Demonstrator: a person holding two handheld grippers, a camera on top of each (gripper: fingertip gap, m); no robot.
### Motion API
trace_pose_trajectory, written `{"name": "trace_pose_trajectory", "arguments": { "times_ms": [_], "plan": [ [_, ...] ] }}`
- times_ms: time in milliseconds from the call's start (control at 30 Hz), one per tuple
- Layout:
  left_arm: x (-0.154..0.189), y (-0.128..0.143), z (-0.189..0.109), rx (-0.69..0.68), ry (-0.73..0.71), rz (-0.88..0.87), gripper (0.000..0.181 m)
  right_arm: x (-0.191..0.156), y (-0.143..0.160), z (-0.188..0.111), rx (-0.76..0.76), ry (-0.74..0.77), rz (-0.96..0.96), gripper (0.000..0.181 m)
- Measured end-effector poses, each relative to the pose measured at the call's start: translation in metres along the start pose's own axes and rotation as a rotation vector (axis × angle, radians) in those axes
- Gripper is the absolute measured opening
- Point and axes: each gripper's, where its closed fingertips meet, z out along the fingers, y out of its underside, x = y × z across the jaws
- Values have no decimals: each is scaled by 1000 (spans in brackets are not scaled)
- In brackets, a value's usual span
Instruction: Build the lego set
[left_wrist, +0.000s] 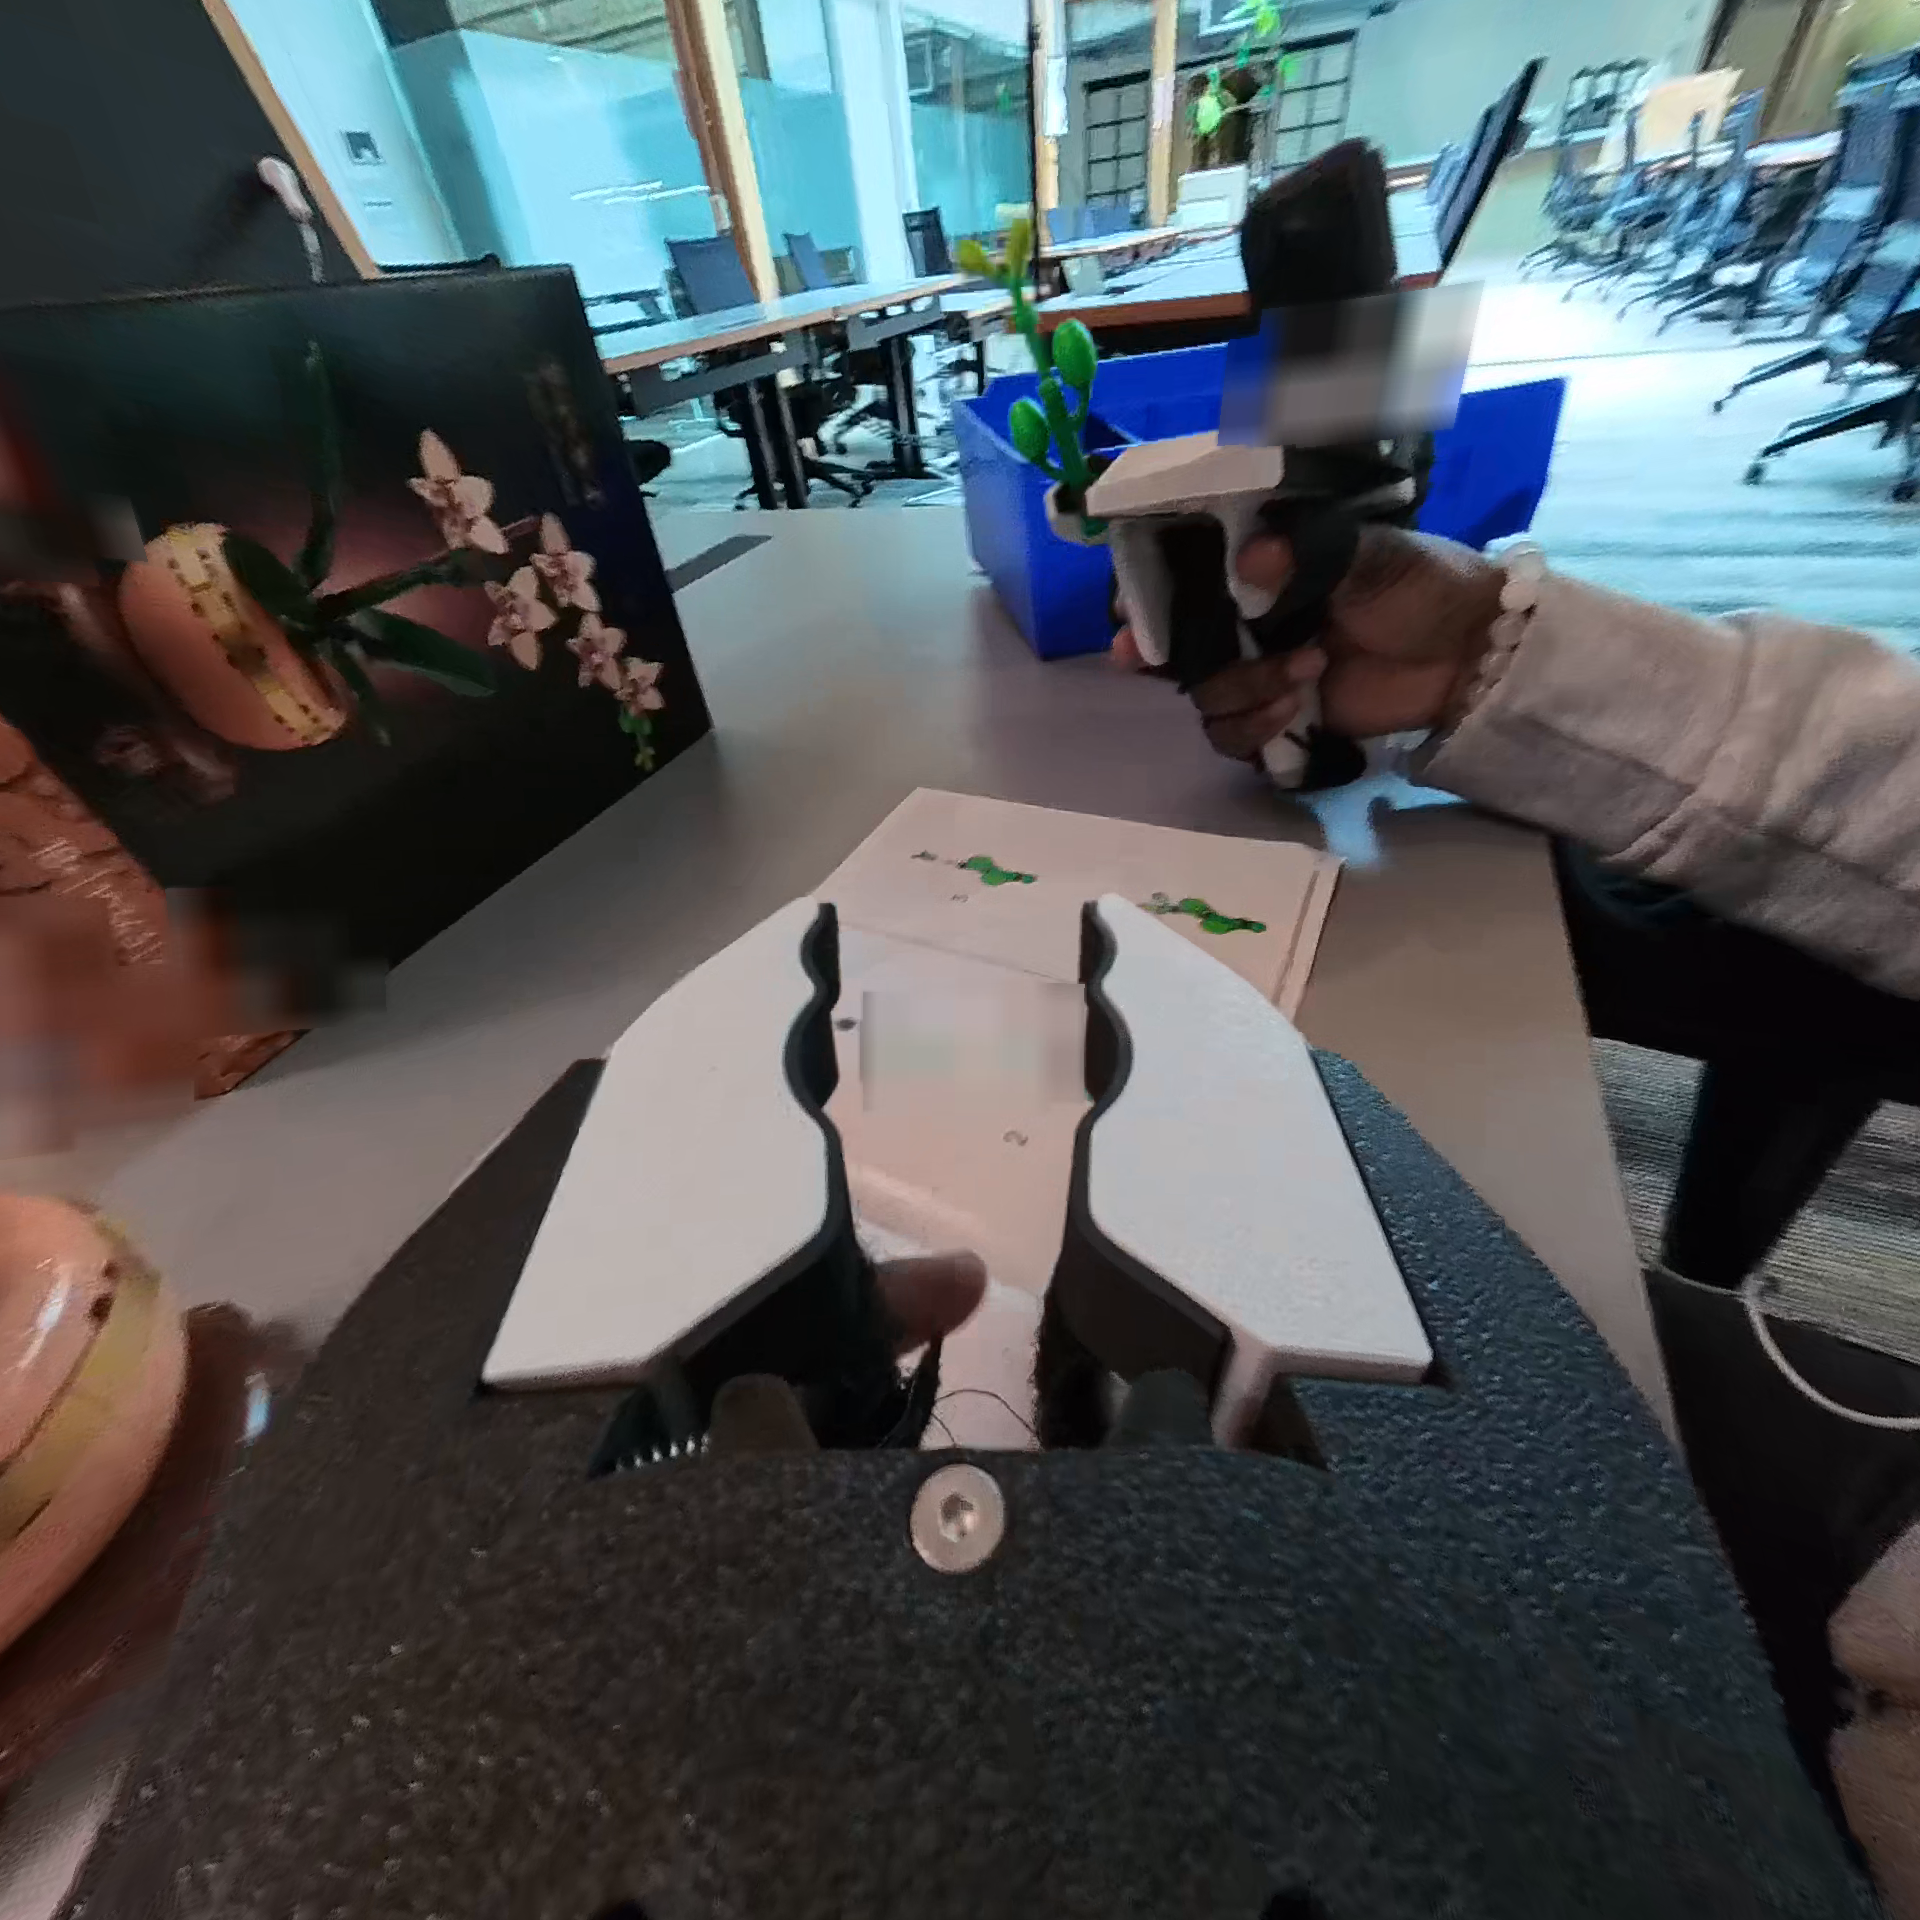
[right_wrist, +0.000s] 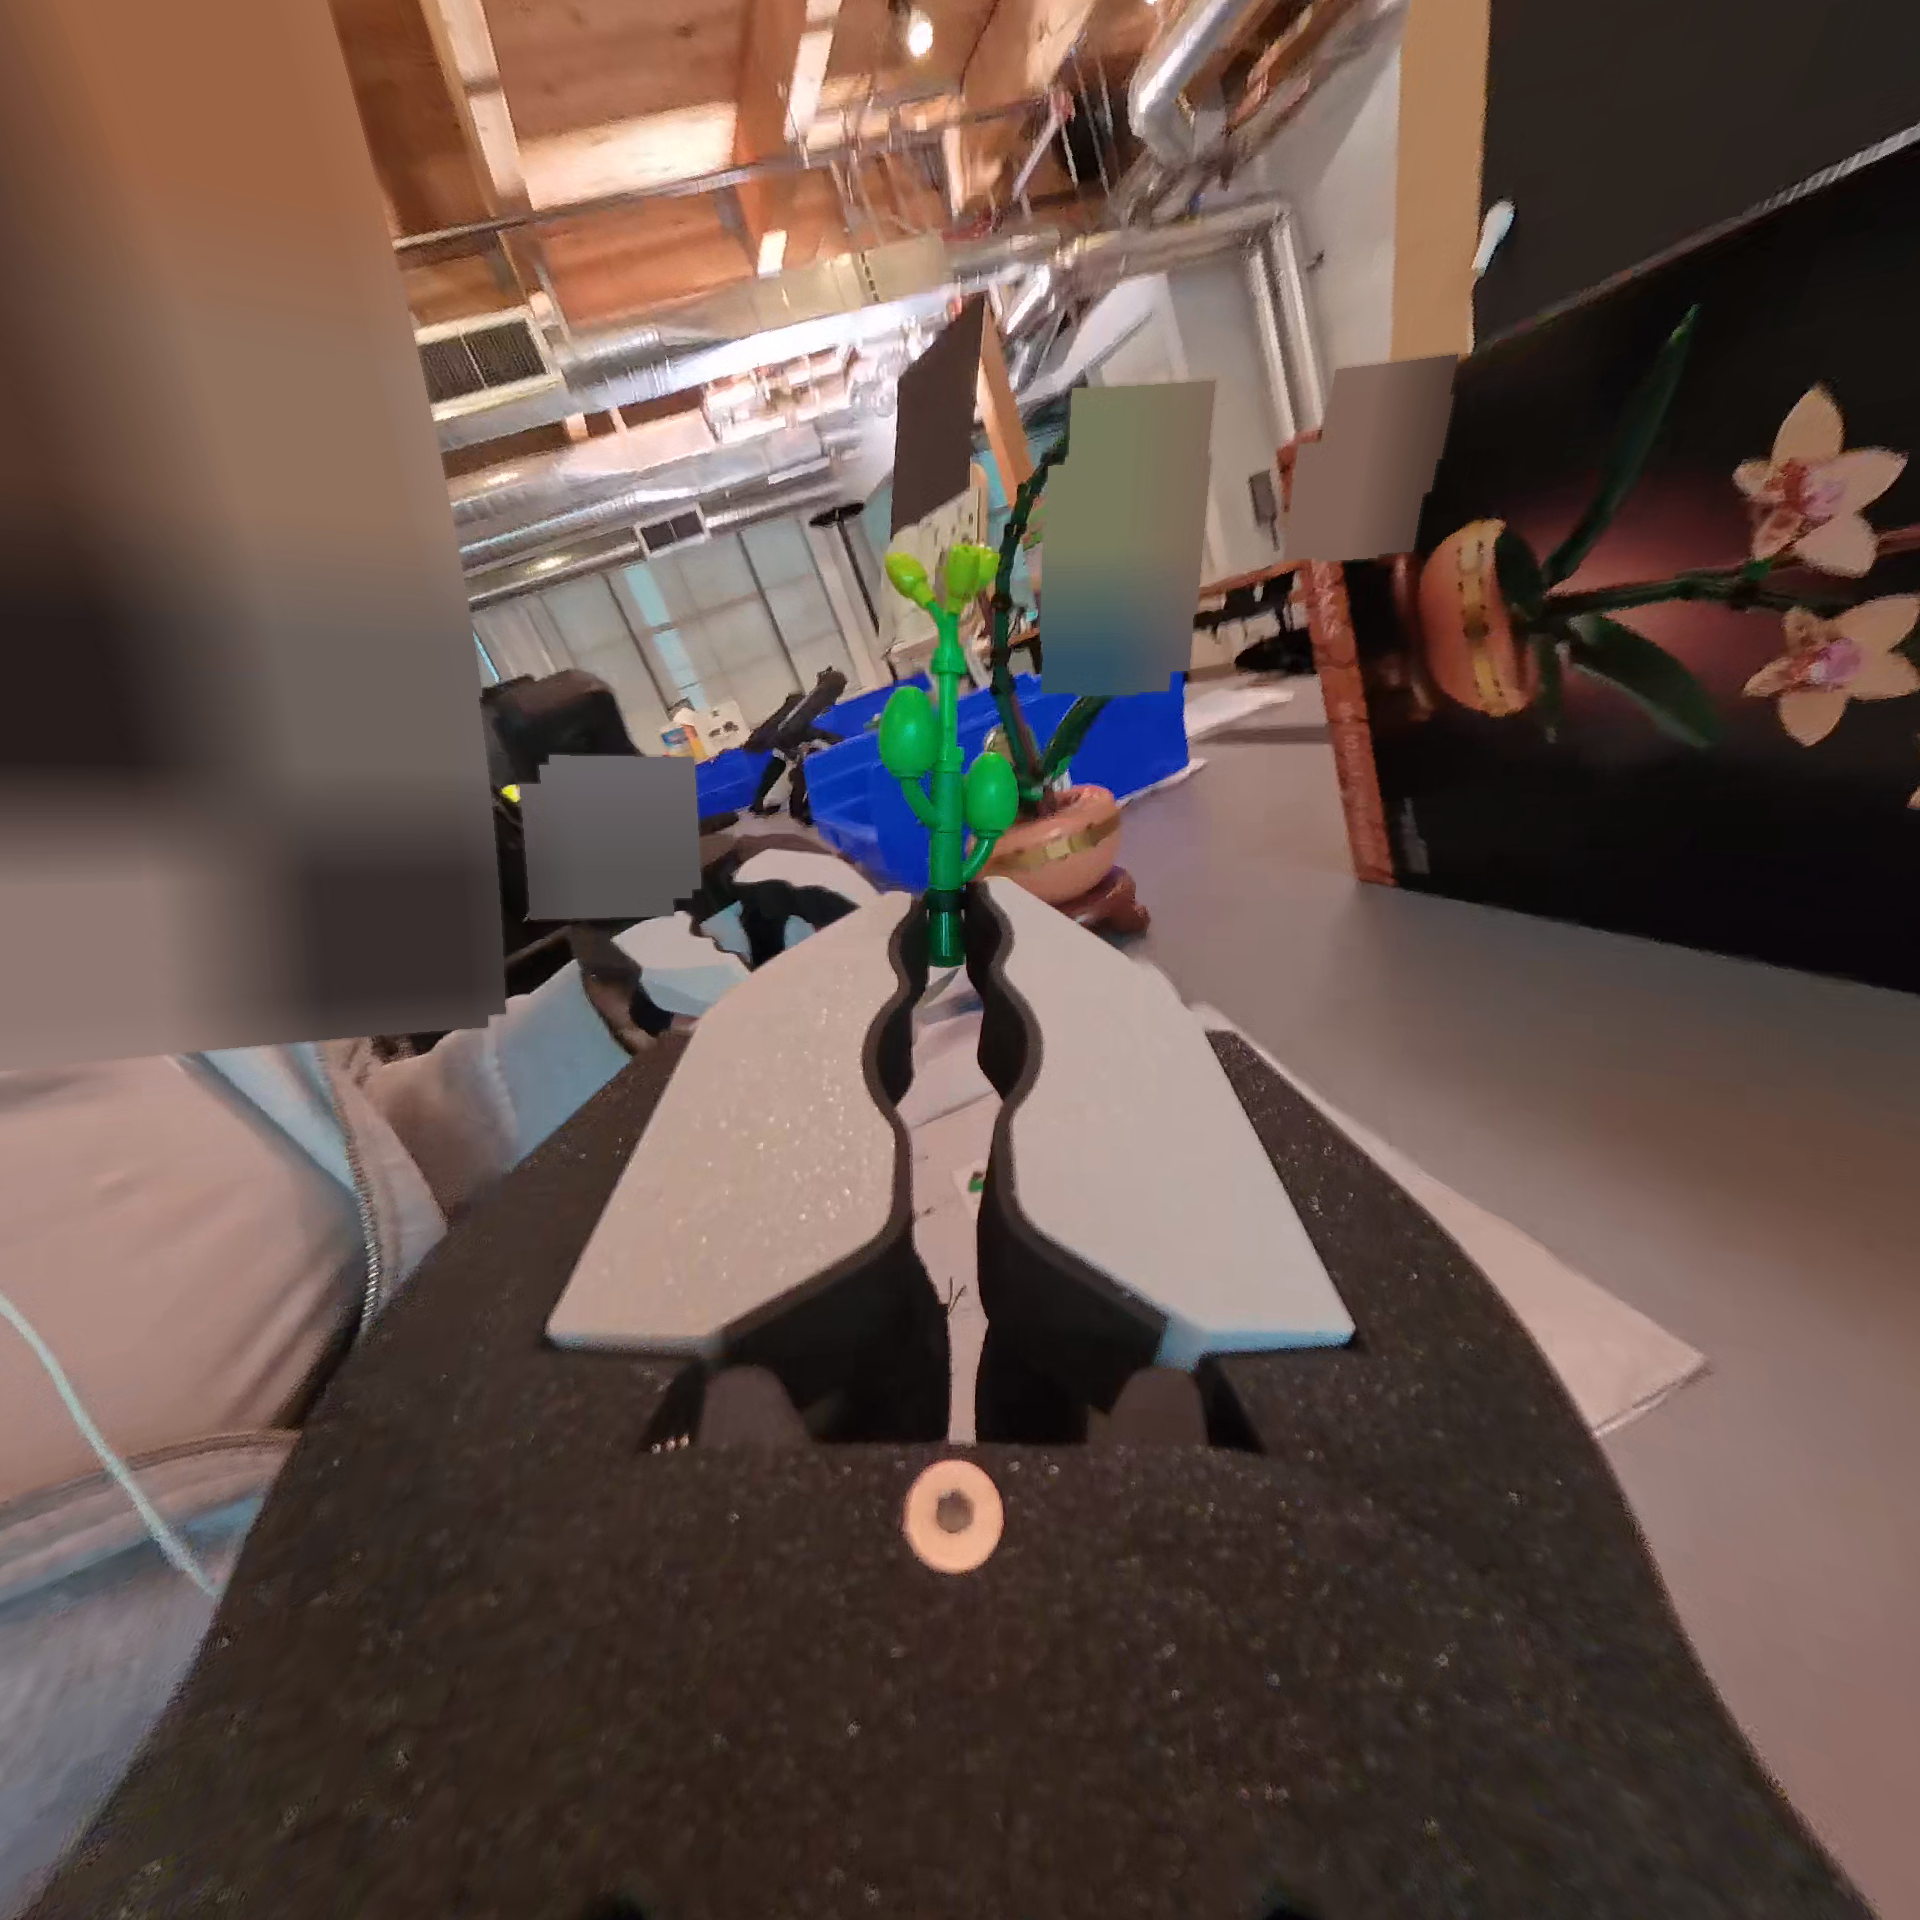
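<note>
My right gripper (right_wrist: 943, 925) is shut on the base of a green lego stem with buds (right_wrist: 943, 769) and holds it upright above the table. It also shows in the left wrist view (left_wrist: 1081, 509), with the stem (left_wrist: 1060, 416) sticking up from its tips. My left gripper (left_wrist: 954, 920) is open and empty above the open instruction booklet (left_wrist: 1122, 883). A pink lego pot with dark green stems (right_wrist: 1060, 831) stands on the table behind the held stem; its edge shows at the left of the left wrist view (left_wrist: 62, 1382).
The dark set box with an orchid picture (left_wrist: 343, 582) stands at the left, also in the right wrist view (right_wrist: 1662, 644). Blue bins (left_wrist: 1039, 520) stand at the back of the grey table (left_wrist: 831, 665). A person's sleeve and hand (left_wrist: 1558, 748) hold the right gripper. The gap from one gripper's tips to the other's is roughly 12 cm.
</note>
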Motion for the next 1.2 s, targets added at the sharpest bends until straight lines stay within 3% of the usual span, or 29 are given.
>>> {"name": "trace_pose_trajectory", "arguments": {
  "times_ms": [100, 200, 267, 367, 533, 600, 800, 1000, 1200],
  "plan": [
    [8, 6, 9, -43, 39, -99, 41, -5, 13, -9, -113, 46, 113, 6],
    [2, 14, 24, -96, -71, -208, 28, -3, 31, -25, -195, 184, 161, 7],
    [-2, 28, 34, -224, -164, -181, 17, 1, 46, -37, -294, 297, 108, 7],
    [15, 39, 44, -387, -175, -76, 18, 4, 62, -53, -438, 465, -17, 6],
    [49, 43, 47, -490, -165, -17, 19, -4, 79, -61, -587, 591, -233, 6],
    [58, 47, 46, -523, -156, -17, 19, -11, 90, -63, -631, 608, -219, 6],
    [70, 44, 44, -534, -174, -28, 17, -10, 99, -94, -858, 754, -235, 6],
    [73, 40, 45, -534, -195, -20, 13, -4, 90, -104, -1076, 897, -474, 6],
    [73, 45, 46, -552, -191, -20, 14, 2, 94, -102, -1147, 939, -616, 6]
  ]
}}
